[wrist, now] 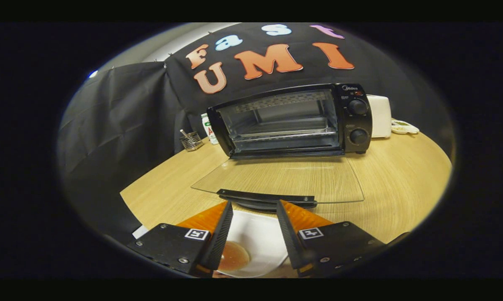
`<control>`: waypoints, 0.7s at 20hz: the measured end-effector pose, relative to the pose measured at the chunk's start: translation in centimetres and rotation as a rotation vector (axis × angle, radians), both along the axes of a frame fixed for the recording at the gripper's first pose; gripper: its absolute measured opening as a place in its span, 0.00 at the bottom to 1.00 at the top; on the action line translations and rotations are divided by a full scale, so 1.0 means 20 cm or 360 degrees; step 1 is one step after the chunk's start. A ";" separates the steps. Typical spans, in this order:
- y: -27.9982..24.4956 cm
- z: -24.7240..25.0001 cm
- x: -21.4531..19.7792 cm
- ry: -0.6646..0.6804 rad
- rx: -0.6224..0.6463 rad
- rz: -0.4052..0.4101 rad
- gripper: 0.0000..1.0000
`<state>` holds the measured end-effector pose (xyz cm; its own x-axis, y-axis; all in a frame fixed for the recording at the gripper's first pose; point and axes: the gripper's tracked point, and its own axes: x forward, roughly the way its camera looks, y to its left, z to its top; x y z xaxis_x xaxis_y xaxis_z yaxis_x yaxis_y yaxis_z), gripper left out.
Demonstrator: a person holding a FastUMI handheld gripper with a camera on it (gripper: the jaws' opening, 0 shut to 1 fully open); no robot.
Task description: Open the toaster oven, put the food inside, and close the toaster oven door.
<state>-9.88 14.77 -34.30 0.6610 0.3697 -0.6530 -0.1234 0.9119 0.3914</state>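
Toaster oven already open, glass door folded flat out over the wooden table, black handle at its near edge. First step looks done. Rack inside bare, nothing loaded yet; loading and closing left to do.

Gripper hanging low at the near side, fingers spread apart and pressing on nothing. Between them and just beneath, a white plate with a round brownish piece of food sitting toward its left side, close against the left finger. Food not grasped, by the look of it.

Edges to mind: door handle just beyond the fingertips, almost touching the plate's far rim, so any lift of the food probably has to rise first, then travel forward over the flat glass. Glass pane itself a wide shelf across the path, easy to clip from below. Oven mouth broad and low, with the control knobs crowding its right side. Open tabletop to the right of the door, more to the left toward the small wire holder. White appliance tucked far right behind the oven, well clear.
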 end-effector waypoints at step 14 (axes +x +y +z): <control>-0.04 0.19 -0.22 -0.0090 0.0043 0.0089 0.92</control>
